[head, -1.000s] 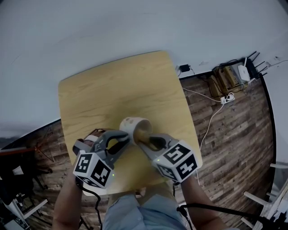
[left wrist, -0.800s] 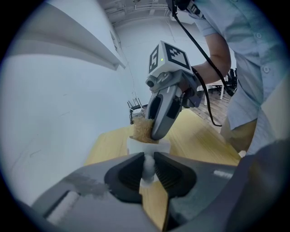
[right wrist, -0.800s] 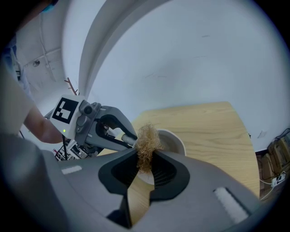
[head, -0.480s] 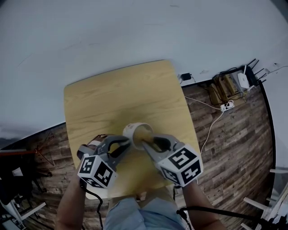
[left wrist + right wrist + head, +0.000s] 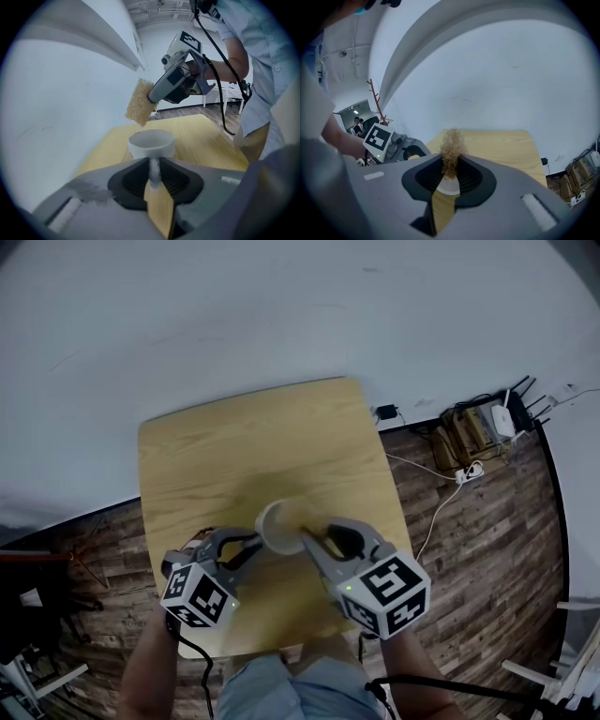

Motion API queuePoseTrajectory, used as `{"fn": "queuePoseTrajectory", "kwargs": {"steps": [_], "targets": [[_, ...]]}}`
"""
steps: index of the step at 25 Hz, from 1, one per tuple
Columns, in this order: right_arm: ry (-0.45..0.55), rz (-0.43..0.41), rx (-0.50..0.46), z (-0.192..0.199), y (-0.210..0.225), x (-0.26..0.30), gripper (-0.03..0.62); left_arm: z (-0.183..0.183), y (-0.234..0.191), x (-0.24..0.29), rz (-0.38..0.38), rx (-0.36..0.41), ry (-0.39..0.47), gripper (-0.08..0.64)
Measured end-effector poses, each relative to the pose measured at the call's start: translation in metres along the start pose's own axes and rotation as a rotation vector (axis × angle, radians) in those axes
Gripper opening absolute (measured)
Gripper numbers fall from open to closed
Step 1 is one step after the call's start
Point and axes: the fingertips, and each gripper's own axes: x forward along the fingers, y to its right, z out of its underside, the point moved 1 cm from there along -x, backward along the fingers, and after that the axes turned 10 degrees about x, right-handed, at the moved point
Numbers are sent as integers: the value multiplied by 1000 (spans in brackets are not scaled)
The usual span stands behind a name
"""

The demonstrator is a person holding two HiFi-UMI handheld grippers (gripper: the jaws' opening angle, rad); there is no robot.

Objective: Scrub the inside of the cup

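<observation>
Since the earlier frame, the scrubber (image 5: 139, 102) has been lifted out of the cup (image 5: 151, 143) and is now held just above its rim, pinched between the closed jaws of the right gripper (image 5: 449, 165). The cup is clamped by its handle (image 5: 153, 171) in the left gripper (image 5: 153, 161), over the near part of the table (image 5: 234, 446); whether its base rests on the wood cannot be told.

Only the thin handle is gripped, so the cup could be twisted in the jaws if the scrubber were pushed back in off-centre – or tipped if the rim were caught. The loose fibres might also be dragged out of the pinch.

Nothing is seen between scrubber and cup mouth. Cables (image 5: 441, 479) and a power strip (image 5: 472, 443) lie on the plank floor (image 5: 487, 549), well apart from the work.
</observation>
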Motion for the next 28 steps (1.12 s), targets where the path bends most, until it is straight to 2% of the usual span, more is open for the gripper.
{"fn": "queuePoseTrajectory", "kwargs": {"steps": [12, 21, 28], "targets": [[23, 33, -22, -4, -5, -4, 72, 27, 4, 0, -28, -126, 26, 98], [29, 55, -43, -10, -9, -3, 72, 35, 8, -1, -36, -166, 56, 100], [48, 45, -54, -20, -15, 0, 74, 40, 6, -23, -70, -264, 54, 101]]}}
